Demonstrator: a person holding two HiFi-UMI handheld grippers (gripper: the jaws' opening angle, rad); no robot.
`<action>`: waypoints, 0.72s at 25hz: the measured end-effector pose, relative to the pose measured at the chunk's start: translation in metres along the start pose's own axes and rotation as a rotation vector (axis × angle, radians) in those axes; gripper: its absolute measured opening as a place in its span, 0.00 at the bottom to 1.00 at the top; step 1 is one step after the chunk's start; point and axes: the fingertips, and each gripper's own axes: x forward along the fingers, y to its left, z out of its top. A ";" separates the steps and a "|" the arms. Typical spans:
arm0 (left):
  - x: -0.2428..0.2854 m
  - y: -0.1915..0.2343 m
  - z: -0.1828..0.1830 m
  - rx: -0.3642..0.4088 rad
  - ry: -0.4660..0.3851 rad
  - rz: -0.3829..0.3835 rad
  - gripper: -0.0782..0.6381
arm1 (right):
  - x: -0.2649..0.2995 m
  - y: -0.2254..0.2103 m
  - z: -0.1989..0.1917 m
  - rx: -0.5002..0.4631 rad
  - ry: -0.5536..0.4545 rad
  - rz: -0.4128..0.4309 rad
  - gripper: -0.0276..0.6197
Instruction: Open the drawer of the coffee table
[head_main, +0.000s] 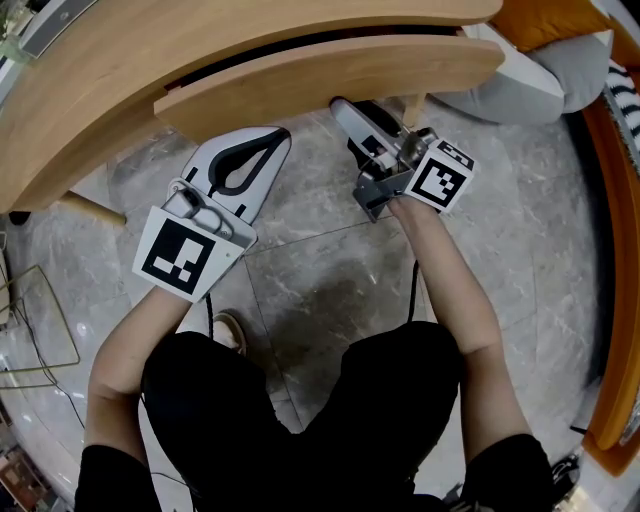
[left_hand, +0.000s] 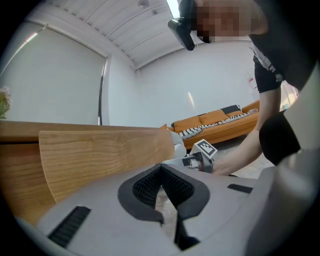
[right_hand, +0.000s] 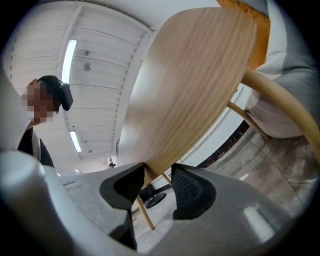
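Grey marble floor (head_main: 320, 270) fills the head view. Coffee table (head_main: 90, 100) stands ahead of both my jaws, and its curved light-wood drawer (head_main: 330, 75) sits partly out, a dark gap behind it. Left gripper view: my left gripper (left_hand: 161, 166) is closed tip to tip and empty, the drawer beyond, leftward. Right gripper view: my right gripper (right_hand: 157, 180) clamps the drawer's lower edge.

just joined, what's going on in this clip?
A person is opening the drawer of the coffee table with two handheld grippers. The right gripper appears to have its fingers closed on the lower edge of the curved wooden drawer front, which stands out from the table with a dark gap behind it. The left gripper hangs beside it over the tiled floor, fingers together and empty.
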 end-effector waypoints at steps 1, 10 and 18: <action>0.000 -0.001 0.000 0.000 0.001 -0.004 0.12 | -0.001 0.002 0.000 -0.003 -0.001 0.002 0.30; -0.010 0.000 0.006 -0.011 0.002 0.002 0.12 | -0.013 0.015 -0.004 -0.004 -0.023 0.016 0.29; -0.025 -0.012 0.011 0.023 0.019 -0.023 0.12 | -0.025 0.024 -0.011 0.001 -0.018 0.014 0.29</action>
